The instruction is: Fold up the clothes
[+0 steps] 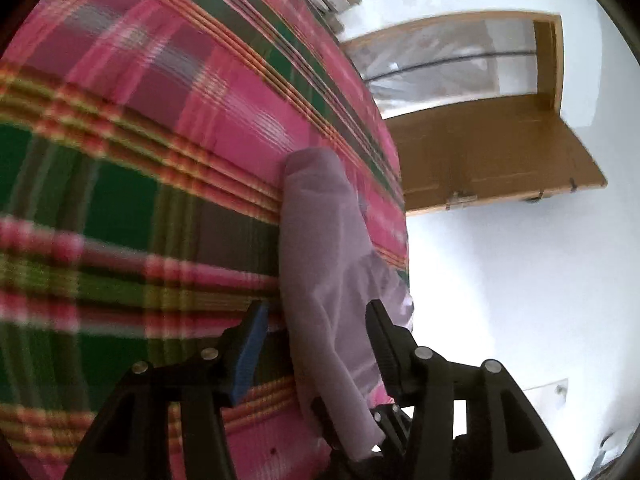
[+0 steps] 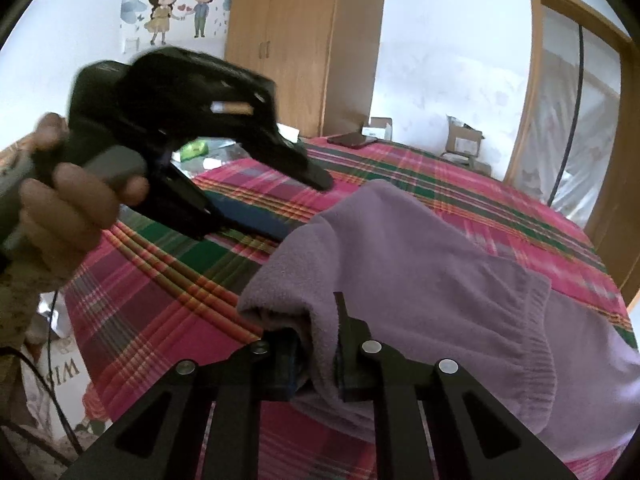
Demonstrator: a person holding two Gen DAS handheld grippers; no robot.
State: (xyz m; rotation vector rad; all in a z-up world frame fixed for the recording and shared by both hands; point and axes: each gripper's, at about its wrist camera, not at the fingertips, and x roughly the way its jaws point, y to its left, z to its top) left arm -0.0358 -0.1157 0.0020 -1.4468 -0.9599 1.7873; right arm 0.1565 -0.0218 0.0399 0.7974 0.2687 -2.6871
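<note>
A lavender fleece garment lies bunched on the plaid bed cover. My right gripper is shut on a thick fold at the garment's near edge, and the cloth hides most of the left pad. My left gripper, held by a hand, hovers open at the garment's far end. In the left wrist view the garment runs as a long roll between the spread fingers of the left gripper, which do not pinch it. The plaid cover fills the left of that view.
A dark phone lies on the far side of the bed. Cardboard boxes stand beyond it, near a wooden wardrobe. A wooden door stands open by the bed's edge. A cable hangs at the left.
</note>
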